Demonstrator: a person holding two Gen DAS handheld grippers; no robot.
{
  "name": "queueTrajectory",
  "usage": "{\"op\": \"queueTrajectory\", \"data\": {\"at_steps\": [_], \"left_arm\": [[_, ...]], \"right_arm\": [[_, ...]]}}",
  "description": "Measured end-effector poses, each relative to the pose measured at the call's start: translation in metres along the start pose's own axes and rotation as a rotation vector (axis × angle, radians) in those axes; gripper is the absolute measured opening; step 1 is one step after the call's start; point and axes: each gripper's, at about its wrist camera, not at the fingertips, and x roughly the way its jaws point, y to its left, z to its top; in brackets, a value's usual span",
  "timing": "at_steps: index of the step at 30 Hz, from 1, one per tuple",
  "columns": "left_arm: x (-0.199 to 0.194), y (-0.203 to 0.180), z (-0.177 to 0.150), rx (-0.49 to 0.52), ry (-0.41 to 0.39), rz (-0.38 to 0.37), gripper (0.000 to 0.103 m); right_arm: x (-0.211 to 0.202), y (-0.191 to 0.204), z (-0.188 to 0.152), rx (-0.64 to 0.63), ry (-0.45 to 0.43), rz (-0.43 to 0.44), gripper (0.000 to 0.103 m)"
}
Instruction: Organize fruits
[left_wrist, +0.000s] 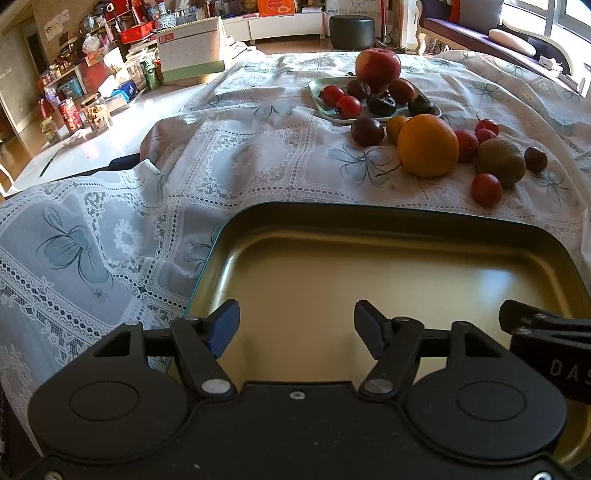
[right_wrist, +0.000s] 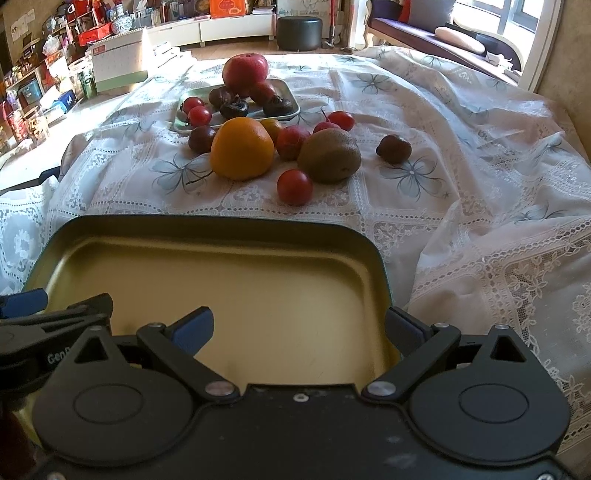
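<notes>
A gold tray with a dark rim (left_wrist: 369, 221) (right_wrist: 221, 229) lies on the lace cloth right in front of both grippers and holds nothing. My left gripper (left_wrist: 295, 328) is open and empty over the tray's near left part. My right gripper (right_wrist: 299, 332) is open and empty over its near right edge. Beyond the tray lie an orange (left_wrist: 428, 146) (right_wrist: 242, 147), a kiwi (left_wrist: 500, 162) (right_wrist: 328, 155), cherry tomatoes (left_wrist: 487, 189) (right_wrist: 294, 186) and dark plums (left_wrist: 367, 131) (right_wrist: 393, 148). Further back a small pale plate (left_wrist: 317, 105) (right_wrist: 291, 92) carries a red apple (left_wrist: 377, 68) (right_wrist: 245, 72), tomatoes and dark fruits.
The white lace tablecloth (left_wrist: 258, 155) (right_wrist: 461, 184) is rumpled, with folds at the right. A desk calendar (left_wrist: 192, 51) and jars and boxes (left_wrist: 74, 110) stand at the far left. A dark stool (right_wrist: 299, 33) and a sofa are behind the table.
</notes>
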Motion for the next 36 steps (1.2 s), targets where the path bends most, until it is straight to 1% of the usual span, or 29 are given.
{"op": "queueTrajectory", "data": {"at_steps": [36], "left_arm": [[0.0047, -0.0040, -0.0048, 0.003, 0.006, 0.000, 0.070]], "right_arm": [[0.0038, 0.0023, -0.0013, -0.004, 0.024, 0.018, 0.103]]}}
